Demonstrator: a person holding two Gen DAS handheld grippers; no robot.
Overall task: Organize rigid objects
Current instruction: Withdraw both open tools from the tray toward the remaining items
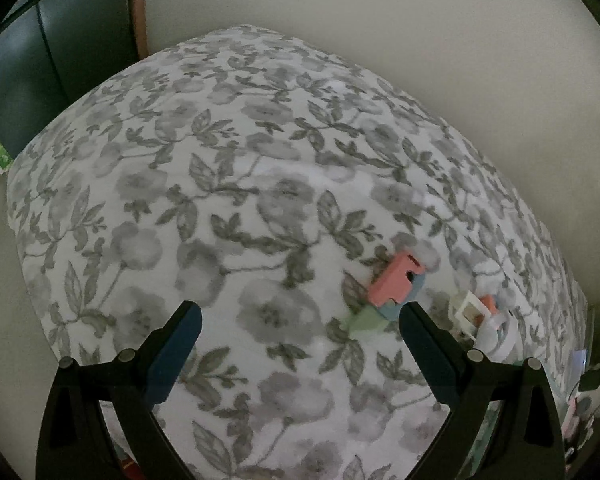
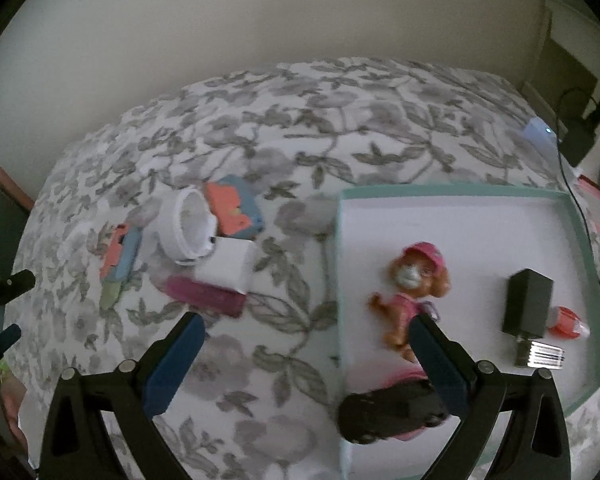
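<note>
A pink, blue and green block toy (image 1: 395, 284) lies on the floral bedspread (image 1: 228, 200), just ahead of my open left gripper (image 1: 300, 316), near its right finger. In the right wrist view the same toy (image 2: 118, 260) sits at the left, beside a white round case (image 2: 188, 228), a white box (image 2: 230, 266), a magenta bar (image 2: 206, 296) and an orange-and-blue piece (image 2: 234, 212). My right gripper (image 2: 305, 330) is open and empty. A shallow mint-edged tray (image 2: 459, 194) holds a pup figure (image 2: 413, 284), a black toy car (image 2: 391, 414), a black charger (image 2: 527, 304) and an orange item (image 2: 567, 320).
A pale wall (image 1: 379, 20) runs behind the bed. A dark cabinet (image 1: 20, 80) stands at the far left. Cables and a black adapter (image 2: 579, 136) lie past the bed's right edge. The left gripper's fingers (image 2: 8, 284) show at the left rim of the right wrist view.
</note>
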